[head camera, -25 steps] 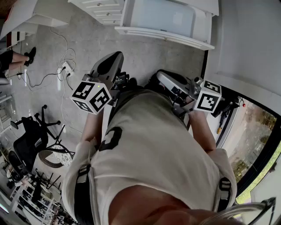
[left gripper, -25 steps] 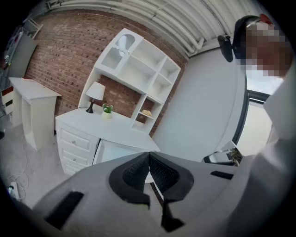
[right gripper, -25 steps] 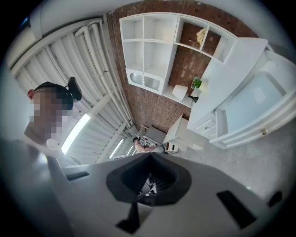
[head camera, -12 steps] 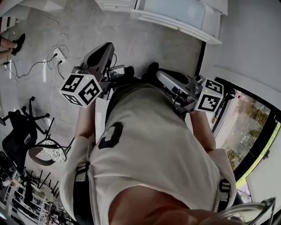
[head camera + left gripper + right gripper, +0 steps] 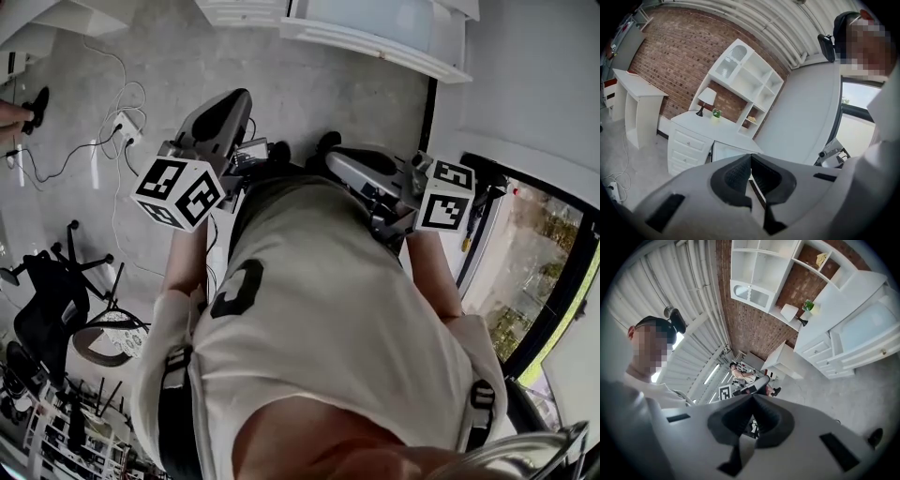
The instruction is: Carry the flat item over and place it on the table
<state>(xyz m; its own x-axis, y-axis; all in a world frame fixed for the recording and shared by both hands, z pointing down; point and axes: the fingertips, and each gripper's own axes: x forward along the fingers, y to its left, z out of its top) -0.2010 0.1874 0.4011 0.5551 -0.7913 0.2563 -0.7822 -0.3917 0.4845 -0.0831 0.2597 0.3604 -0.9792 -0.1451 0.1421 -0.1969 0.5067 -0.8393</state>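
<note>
1. left claw (image 5: 749,158) pressed together, nothing between its pads; right claw (image 5: 752,398) likewise closed and empty; both held near the person's shirt (image 5: 319,300).
2. the flat item shows in no view; i cannot tell where it lies.
3. a white counter (image 5: 698,123) with a lamp (image 5: 707,97) stands across the floor (image 5: 319,103); possibly the drop-off place.
4. judging by name alone: probably thin and light, maybe bendy; best pinched at opposite edges, one claw each, kept level.

We count one left gripper (image 5: 750,158), one right gripper (image 5: 753,398), one white desk (image 5: 701,126), one lamp (image 5: 707,97), one potted plant (image 5: 716,112), one office chair (image 5: 52,309)
</note>
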